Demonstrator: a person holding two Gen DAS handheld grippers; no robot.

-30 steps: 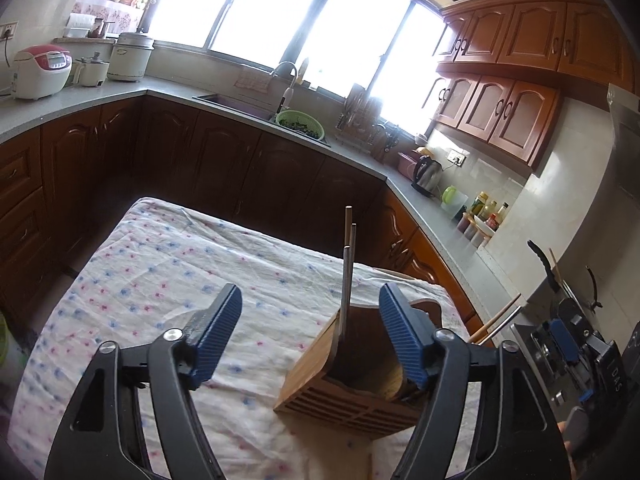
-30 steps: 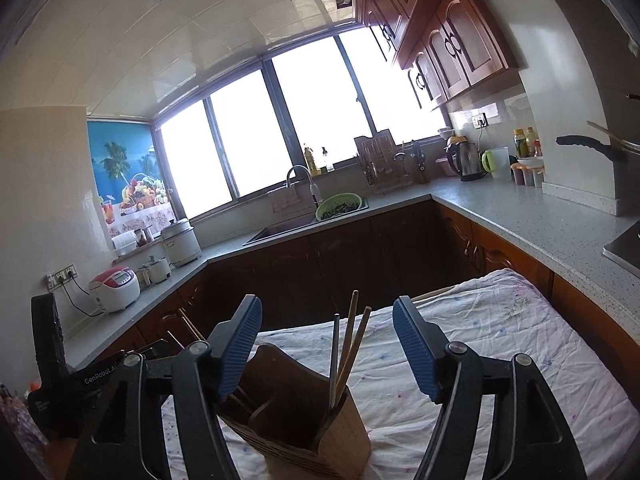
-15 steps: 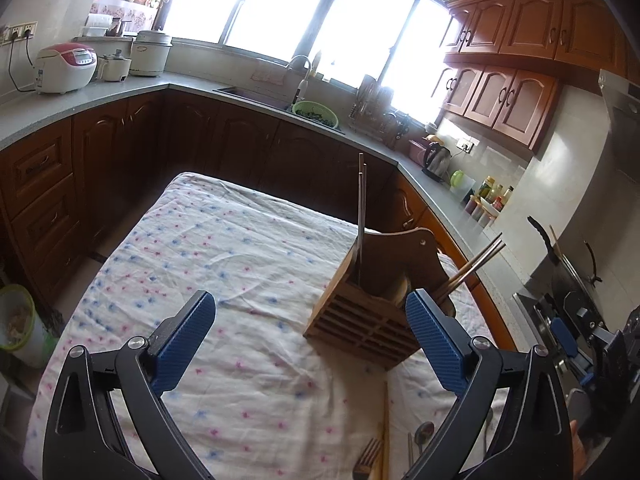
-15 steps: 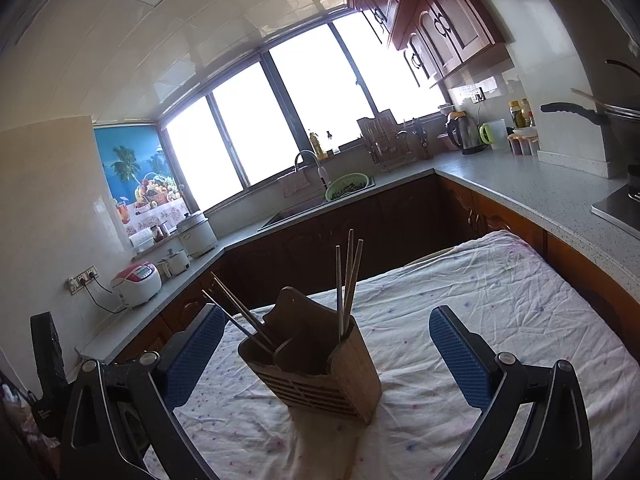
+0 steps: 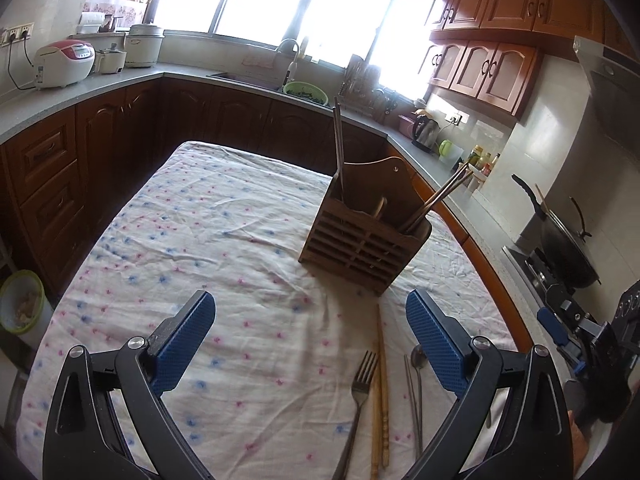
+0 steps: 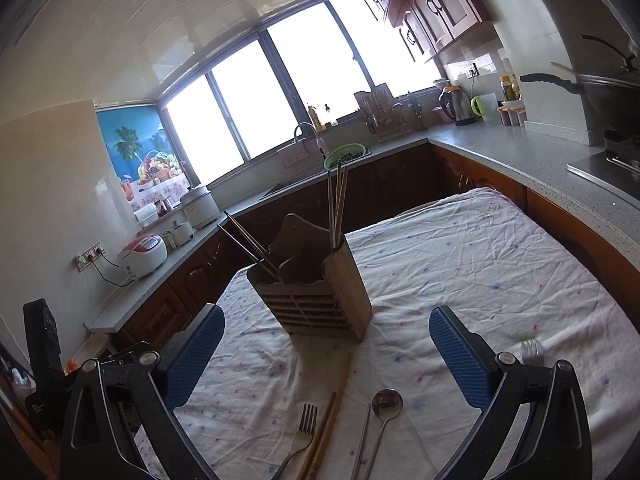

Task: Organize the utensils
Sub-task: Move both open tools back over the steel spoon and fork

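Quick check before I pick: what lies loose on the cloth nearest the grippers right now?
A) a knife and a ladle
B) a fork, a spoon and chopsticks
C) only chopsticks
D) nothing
B: in front of the wooden holder, a fork, a spoon and wooden chopsticks lie on the cloth.

A table under a wrinkled white cloth [image 5: 224,240] dotted pink and blue carries a slatted wooden utensil holder [image 5: 362,236]. Nearer the cameras, a fork [image 5: 360,392], wooden chopsticks [image 5: 380,392], metal chopsticks [image 5: 412,400] and a spoon [image 6: 386,404] lie side by side on the cloth.
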